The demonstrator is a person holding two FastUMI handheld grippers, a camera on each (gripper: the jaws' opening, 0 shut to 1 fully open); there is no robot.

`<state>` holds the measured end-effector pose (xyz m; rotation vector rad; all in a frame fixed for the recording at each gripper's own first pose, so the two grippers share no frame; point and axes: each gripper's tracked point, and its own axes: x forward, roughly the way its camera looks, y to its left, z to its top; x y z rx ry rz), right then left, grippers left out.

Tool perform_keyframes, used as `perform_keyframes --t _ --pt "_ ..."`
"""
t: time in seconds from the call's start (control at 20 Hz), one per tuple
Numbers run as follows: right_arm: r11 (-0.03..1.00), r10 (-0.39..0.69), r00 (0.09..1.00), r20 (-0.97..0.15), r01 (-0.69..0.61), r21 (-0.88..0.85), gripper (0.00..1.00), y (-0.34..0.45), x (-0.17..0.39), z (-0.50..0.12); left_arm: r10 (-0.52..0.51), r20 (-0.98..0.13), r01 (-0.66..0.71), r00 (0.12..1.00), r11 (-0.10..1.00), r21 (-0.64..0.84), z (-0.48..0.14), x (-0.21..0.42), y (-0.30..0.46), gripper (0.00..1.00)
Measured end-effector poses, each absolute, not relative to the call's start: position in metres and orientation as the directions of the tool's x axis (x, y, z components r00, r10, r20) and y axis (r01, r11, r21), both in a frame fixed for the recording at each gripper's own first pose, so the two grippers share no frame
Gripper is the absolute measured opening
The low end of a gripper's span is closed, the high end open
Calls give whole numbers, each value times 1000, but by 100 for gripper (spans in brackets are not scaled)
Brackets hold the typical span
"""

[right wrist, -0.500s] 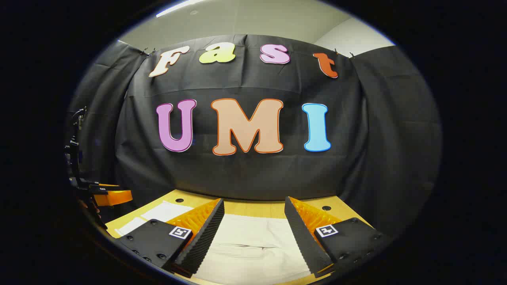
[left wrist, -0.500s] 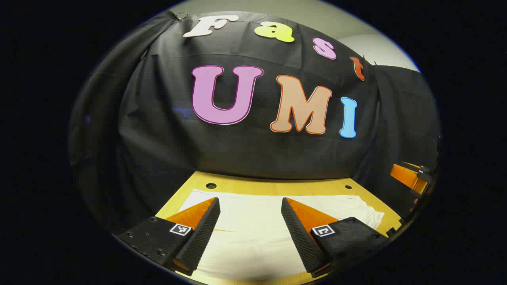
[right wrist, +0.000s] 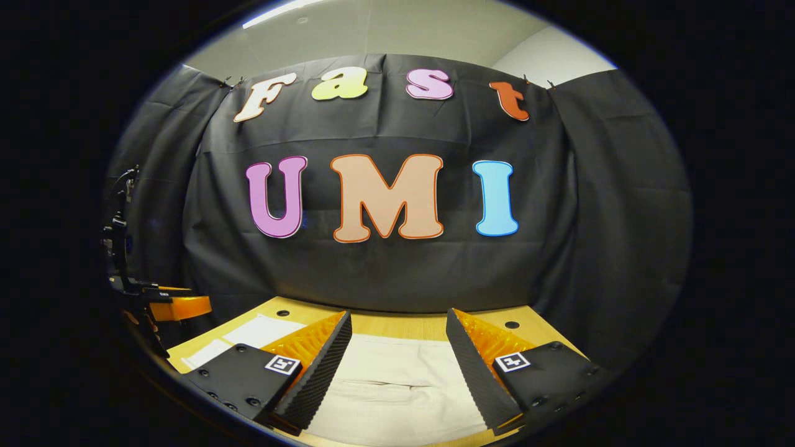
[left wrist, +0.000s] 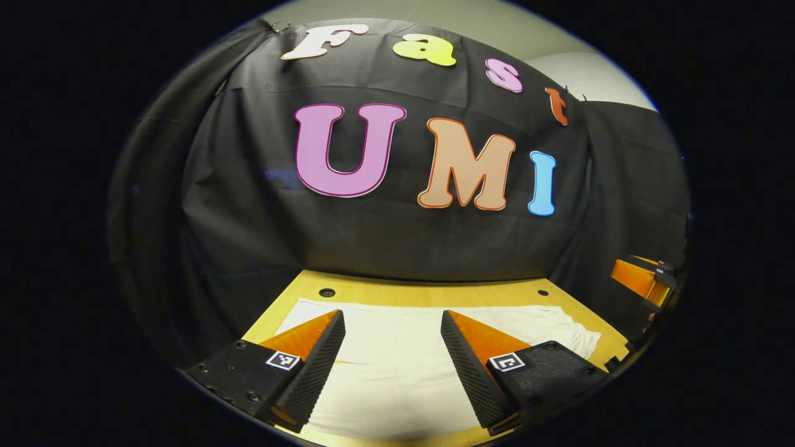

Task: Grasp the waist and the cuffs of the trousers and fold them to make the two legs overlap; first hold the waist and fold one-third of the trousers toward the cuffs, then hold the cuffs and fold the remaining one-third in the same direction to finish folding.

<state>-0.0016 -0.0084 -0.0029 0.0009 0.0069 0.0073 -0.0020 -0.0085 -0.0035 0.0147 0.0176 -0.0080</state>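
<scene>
Above the white trousers [left wrist: 397, 347] on the wooden surface [left wrist: 428, 290], left tool [left wrist: 391, 323] and right tool [right wrist: 399, 323] hung spread; no readable labels showed.

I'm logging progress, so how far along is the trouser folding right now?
Barely started, by the look of it. The trousers lie spread on the table, with no fold I can make out. The left gripper and right gripper hover open above the cloth, gripping nothing. Still to do: grasp waist and cuffs, overlap the legs, then both one-third folds.
</scene>
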Motion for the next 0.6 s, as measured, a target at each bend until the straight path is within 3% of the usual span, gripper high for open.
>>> perform_keyframes --t 0.35,0.6 --pt "1000 13 1000 -19 -14 -17 98 -3 -3 -11 -10 -45 12 999 999 40 -10 -6 -4 94" --pt "1000 7 999 -34 -8 -19 98 -1 -4 -18 -37 -128 42 991 998 37 -37 -5 1 94"
